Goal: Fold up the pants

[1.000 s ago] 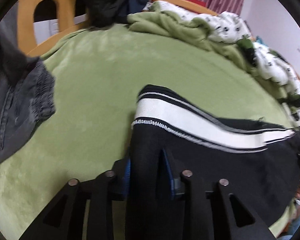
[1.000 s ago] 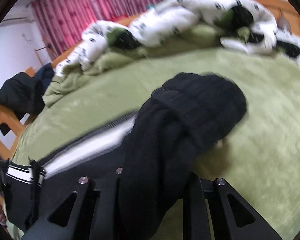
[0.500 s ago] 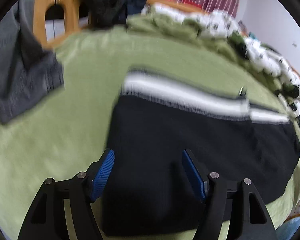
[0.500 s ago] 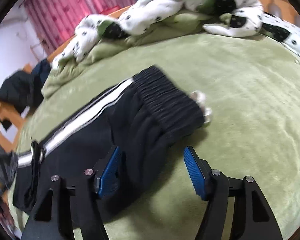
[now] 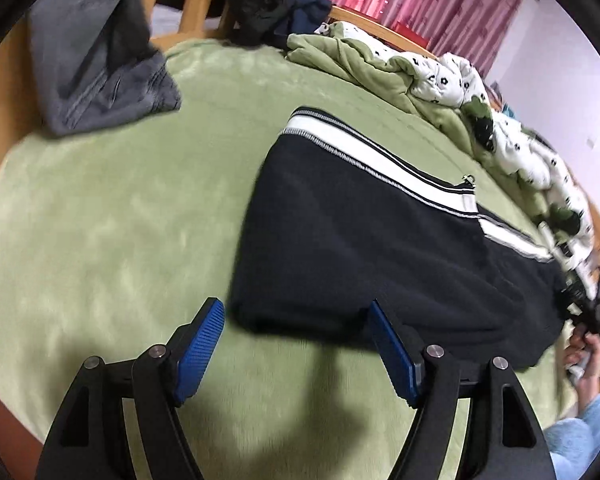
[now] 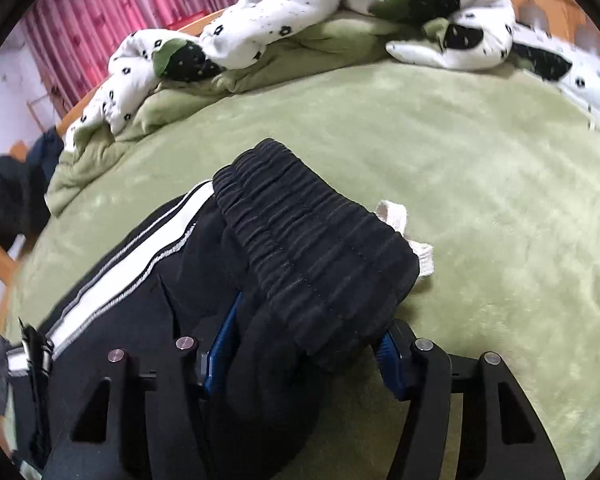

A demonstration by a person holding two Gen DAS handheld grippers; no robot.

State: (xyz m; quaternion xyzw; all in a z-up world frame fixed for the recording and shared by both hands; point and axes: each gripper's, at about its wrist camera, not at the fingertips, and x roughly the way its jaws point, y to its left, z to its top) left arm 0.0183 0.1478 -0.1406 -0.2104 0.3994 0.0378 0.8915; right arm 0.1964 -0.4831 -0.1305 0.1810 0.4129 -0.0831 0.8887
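Black pants (image 5: 380, 248) flat on the green bed (image 5: 112, 220); left claw (image 5: 296, 344) spreading, empty, beside their fold; right claw (image 6: 304, 344) narrowing around their waistband (image 6: 316, 248), not yet pinching.

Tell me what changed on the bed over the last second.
Both grippers let go of the black pants. The left gripper drew back off the folded edge and its jaws are opening, nothing between them. The right gripper released too; its jaws are now closing with the waistband lying between them. The pants dropped flat on the green blanket. The grey jeans and spotted quilt stayed put.
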